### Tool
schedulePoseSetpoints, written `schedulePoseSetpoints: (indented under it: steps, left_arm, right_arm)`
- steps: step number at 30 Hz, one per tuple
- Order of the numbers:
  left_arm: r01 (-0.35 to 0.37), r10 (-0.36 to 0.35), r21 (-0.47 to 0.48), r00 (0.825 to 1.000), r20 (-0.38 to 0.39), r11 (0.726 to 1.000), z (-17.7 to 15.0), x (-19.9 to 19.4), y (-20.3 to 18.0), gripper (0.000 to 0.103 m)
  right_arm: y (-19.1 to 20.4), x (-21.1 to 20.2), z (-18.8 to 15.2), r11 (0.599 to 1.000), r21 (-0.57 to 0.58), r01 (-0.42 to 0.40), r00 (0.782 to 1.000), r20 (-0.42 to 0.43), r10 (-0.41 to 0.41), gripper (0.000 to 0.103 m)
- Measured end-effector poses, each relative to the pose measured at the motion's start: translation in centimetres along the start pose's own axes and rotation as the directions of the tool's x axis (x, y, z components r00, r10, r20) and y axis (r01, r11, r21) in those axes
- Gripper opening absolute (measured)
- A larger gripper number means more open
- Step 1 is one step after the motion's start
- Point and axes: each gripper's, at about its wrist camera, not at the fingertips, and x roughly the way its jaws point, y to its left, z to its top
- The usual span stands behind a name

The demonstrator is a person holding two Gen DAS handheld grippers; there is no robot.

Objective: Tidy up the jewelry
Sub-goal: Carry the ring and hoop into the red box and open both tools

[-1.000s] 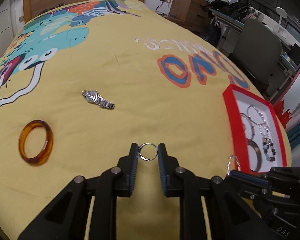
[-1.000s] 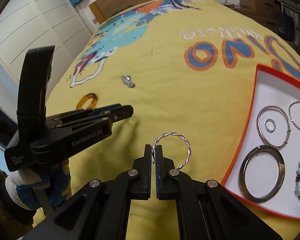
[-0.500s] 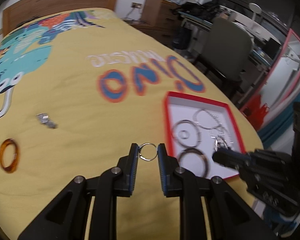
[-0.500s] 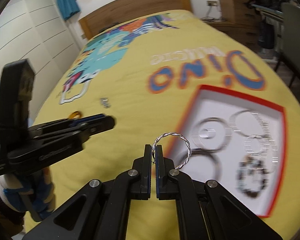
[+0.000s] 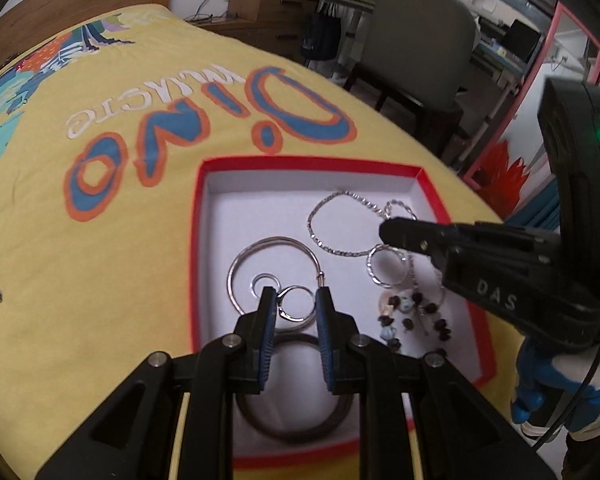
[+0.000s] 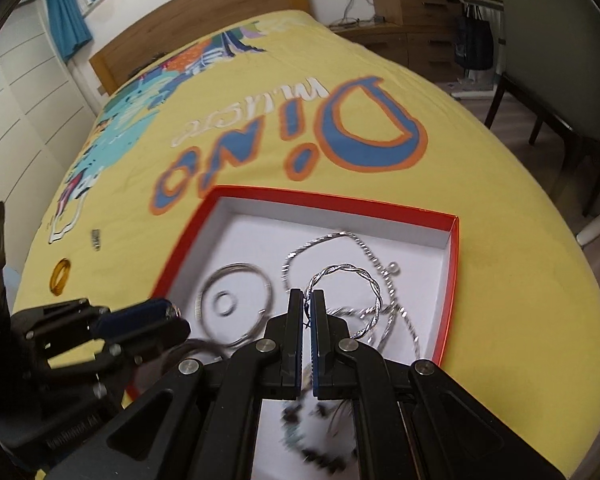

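Now, from the left wrist view, the left tongs [image 5: 296, 306] are nearly closed on a small silver ring [image 5: 297, 307], pinched across its width and held over the red box [image 5: 196, 240], above the large silver hoop [image 5: 276, 276] and dark bangle [image 5: 296, 428] already lying inside. To do this well, I'd say the ring should go low over a bare white patch before the grip loosens, so it doesn't bounce out or snag the beaded strand [image 5: 410, 314]. The right tongs [image 5: 384, 232] show from the side here, over the chain. From the right wrist view, the right tongs [image 6: 309, 300] are shut tight on the edge of a twisted silver bangle [image 6: 350, 300], which stands up above the box [image 6: 452, 280]; setting it down clear of the chain [image 6: 340, 240] looks wise. A watch [image 6: 96, 239] and an amber bangle [image 6: 61, 276] lie well apart on the yellow bedspread [image 6: 500, 240], not yet collected.
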Motion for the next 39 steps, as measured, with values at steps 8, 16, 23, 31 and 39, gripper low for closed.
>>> schedulePoseSetpoints:
  steps: [8,16,23,31,39]
  left_arm:
    - [-0.037,0.038,0.019,0.999,-0.034,0.999,-0.6,2.7,0.0,0.018]
    - [-0.062,0.063,0.010,0.998,-0.031,0.998,-1.0,2.8,0.5,0.019]
    - [-0.071,0.072,0.018,0.996,-0.045,0.997,-0.9,2.2,0.0,0.023]
    - [-0.070,0.070,0.003,0.998,0.005,0.998,-1.4,-1.3,-0.3,0.024]
    - [-0.119,0.120,-0.019,0.991,0.055,0.993,-4.4,-6.7,0.7,0.024]
  right_arm:
    - [-1.4,3.2,0.7,1.000,0.016,0.007,0.999,-0.044,-0.006,0.003]
    - [-1.3,4.0,0.6,1.000,0.013,0.022,0.997,-0.069,-0.021,0.004]
    - [-1.4,2.9,0.4,0.999,0.015,0.046,0.997,-0.055,-0.046,0.013]
    - [-1.1,-0.5,-0.3,0.998,0.026,0.058,0.998,-0.017,-0.057,0.018]
    - [1.1,-5.0,-3.0,0.999,0.010,0.042,0.999,0.019,-0.043,0.024]
